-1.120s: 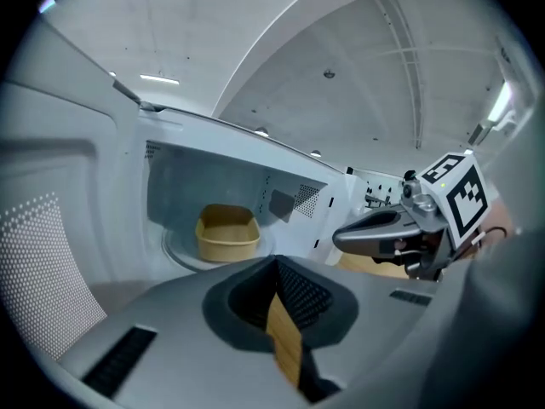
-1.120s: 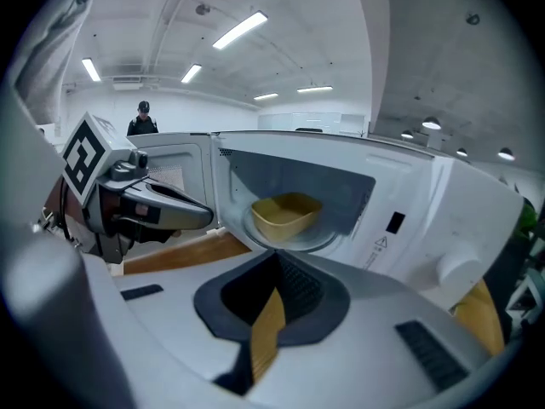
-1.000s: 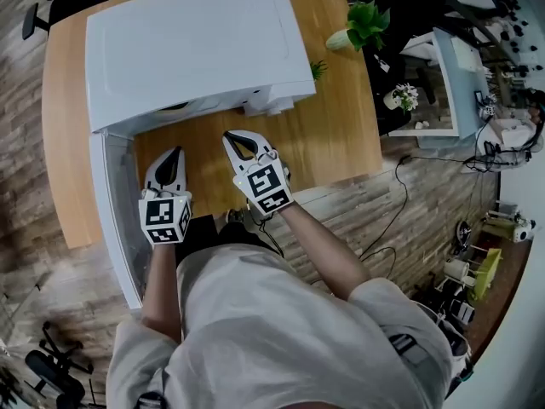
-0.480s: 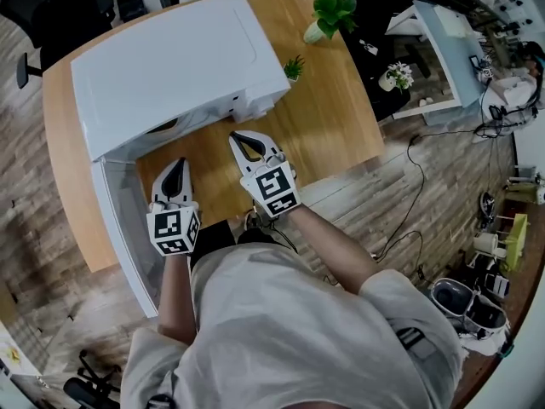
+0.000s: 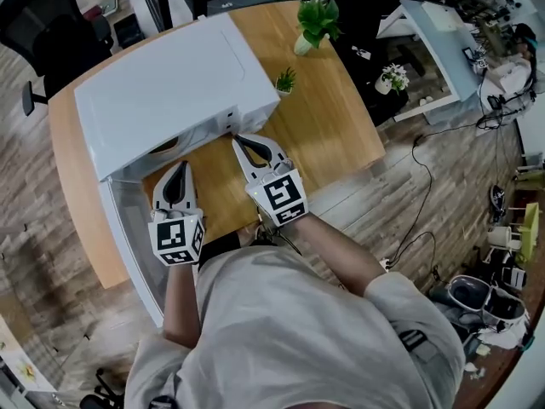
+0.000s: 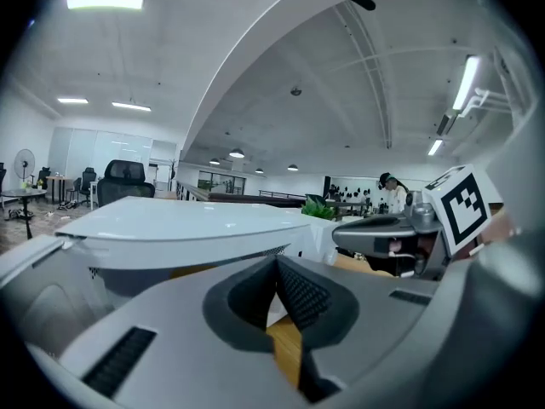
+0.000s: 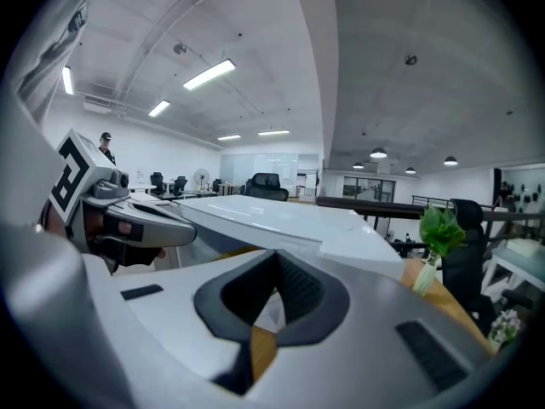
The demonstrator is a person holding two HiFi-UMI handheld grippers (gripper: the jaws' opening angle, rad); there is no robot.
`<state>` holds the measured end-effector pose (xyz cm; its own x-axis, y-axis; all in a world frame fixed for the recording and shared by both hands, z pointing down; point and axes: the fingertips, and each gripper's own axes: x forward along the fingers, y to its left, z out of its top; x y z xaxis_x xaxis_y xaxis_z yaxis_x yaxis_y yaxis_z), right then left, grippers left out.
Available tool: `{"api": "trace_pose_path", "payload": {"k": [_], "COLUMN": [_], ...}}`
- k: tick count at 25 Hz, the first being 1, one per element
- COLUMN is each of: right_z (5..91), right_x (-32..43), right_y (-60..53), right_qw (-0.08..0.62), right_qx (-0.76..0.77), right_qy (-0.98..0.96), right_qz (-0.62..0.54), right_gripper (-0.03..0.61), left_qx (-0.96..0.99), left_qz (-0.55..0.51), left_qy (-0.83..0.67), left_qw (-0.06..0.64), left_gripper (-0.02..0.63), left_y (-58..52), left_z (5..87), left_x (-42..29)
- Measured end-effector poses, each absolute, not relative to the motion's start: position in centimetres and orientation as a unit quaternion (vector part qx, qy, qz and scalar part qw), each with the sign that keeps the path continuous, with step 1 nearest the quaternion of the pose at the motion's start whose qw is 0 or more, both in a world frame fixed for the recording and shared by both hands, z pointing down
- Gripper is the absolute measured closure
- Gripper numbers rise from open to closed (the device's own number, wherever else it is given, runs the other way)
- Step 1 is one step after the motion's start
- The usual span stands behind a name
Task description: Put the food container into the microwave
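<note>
A white microwave (image 5: 170,83) stands on the wooden table (image 5: 332,118). Its door (image 5: 128,237) is swung open at the left, out past the table's front edge. A tan round shape (image 5: 163,146) shows in the cavity opening; I cannot tell whether it is the food container. My left gripper (image 5: 177,169) is shut and empty, just in front of the opening. My right gripper (image 5: 243,141) is shut and empty too, its tip close to the microwave's front right corner. In both gripper views the jaws meet with nothing between them, left gripper (image 6: 277,262) and right gripper (image 7: 274,258).
A small plant (image 5: 285,80) sits right of the microwave and a bigger potted plant (image 5: 316,20) at the table's far edge. Another desk (image 5: 443,49) with a flower pot stands to the right. Cables lie on the floor, and an office chair (image 5: 51,24) stands at the upper left.
The head view has shifted. My right gripper has come closer to the microwave's front right corner. The left gripper stays before the opening, and both stay shut.
</note>
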<state>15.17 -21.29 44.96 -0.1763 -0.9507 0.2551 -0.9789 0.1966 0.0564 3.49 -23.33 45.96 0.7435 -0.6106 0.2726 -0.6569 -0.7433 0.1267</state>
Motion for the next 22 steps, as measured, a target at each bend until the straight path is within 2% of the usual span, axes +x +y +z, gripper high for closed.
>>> {"api": "trace_pose_path", "payload": {"k": [14, 22], "right_z": [38.1, 36.1], "right_x": [16.7, 16.9], "right_y": [-22.1, -22.4], "right_qw": [0.067, 0.066], "right_qx": [0.658, 0.657], "right_qy": [-0.750, -0.751], "right_qz": [0.018, 0.003], "right_gripper": [0.575, 0.575], "left_qx": [0.930, 0.929], "left_qz": [0.065, 0.042], "left_qy": [-0.357, -0.365], "left_qw": [0.058, 0.048], "left_gripper": [0.601, 0.601], "left_y": [-25.2, -25.6], "left_z": [38.9, 36.5], "left_x": [4.2, 4.4]}}
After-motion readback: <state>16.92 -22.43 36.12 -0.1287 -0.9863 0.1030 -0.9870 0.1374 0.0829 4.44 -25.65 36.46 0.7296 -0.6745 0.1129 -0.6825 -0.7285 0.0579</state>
